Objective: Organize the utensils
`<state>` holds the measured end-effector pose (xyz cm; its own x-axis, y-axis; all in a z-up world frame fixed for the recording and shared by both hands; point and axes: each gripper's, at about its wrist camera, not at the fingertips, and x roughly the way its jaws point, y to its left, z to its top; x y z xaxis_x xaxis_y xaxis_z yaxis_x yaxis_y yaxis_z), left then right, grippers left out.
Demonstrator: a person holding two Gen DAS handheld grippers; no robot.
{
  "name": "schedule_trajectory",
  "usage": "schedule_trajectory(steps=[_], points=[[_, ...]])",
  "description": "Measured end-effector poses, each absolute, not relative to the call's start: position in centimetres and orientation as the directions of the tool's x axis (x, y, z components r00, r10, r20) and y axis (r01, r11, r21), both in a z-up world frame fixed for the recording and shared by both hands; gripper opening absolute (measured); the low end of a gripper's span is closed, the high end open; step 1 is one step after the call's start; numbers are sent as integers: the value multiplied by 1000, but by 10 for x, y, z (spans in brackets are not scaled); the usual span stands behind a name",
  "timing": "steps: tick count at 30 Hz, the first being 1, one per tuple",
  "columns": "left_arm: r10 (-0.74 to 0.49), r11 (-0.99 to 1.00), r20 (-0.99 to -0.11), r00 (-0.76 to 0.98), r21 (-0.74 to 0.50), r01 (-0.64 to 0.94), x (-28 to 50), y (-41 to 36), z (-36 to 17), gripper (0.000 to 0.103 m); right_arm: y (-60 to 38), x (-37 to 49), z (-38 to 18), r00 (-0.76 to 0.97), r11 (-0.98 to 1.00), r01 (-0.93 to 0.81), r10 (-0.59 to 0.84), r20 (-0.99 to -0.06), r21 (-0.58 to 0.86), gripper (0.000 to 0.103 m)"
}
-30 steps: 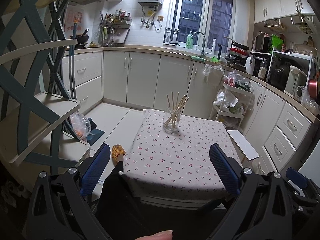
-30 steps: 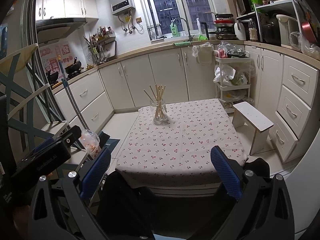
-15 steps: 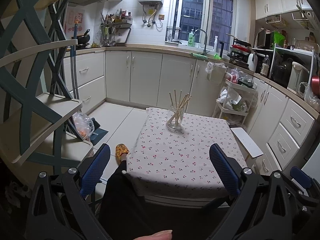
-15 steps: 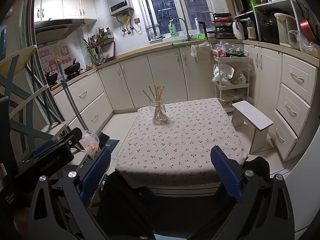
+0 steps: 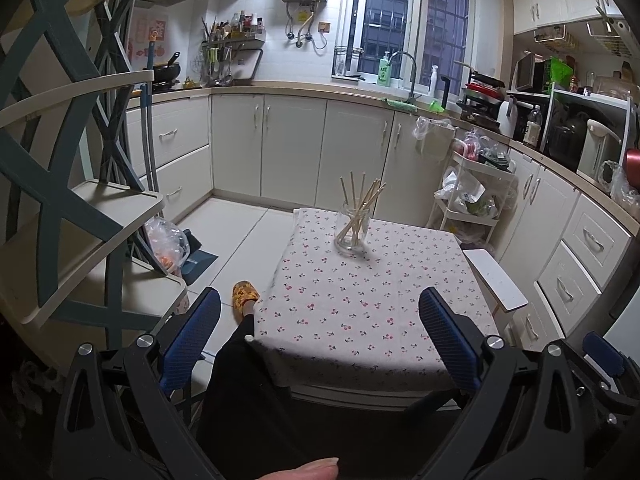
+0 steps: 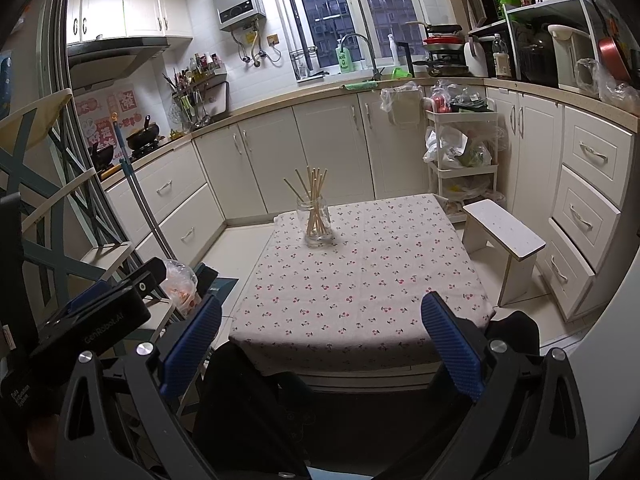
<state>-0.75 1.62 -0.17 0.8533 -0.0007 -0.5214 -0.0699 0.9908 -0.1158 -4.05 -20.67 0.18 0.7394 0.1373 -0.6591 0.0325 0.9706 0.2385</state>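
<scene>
Chopsticks (image 5: 360, 204) stand in a glass jar (image 5: 353, 232) far on the table (image 5: 360, 320); left gripper (image 5: 320, 338) and right gripper (image 6: 322, 338) both gape, empty.

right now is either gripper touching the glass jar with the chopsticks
Apart. Both wrist views show the open left gripper and right gripper held back near the table edge, bare tablecloth before the glass jar.

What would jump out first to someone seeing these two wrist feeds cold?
The glass jar of chopsticks stands alone toward the far end of the table, which wears a cherry-print cloth. In the foreground, the left gripper and right gripper both hang open and empty, short of the table's near edge. A white stool sits just right of the table.
</scene>
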Motion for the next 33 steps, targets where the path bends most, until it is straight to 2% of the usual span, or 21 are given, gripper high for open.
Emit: schedule_trajectory(steps=[33], points=[[-1, 995, -544, 839, -88, -56, -9, 12, -2, 95, -209, -42, 0, 742, 970, 39, 132, -658, 238, 96]])
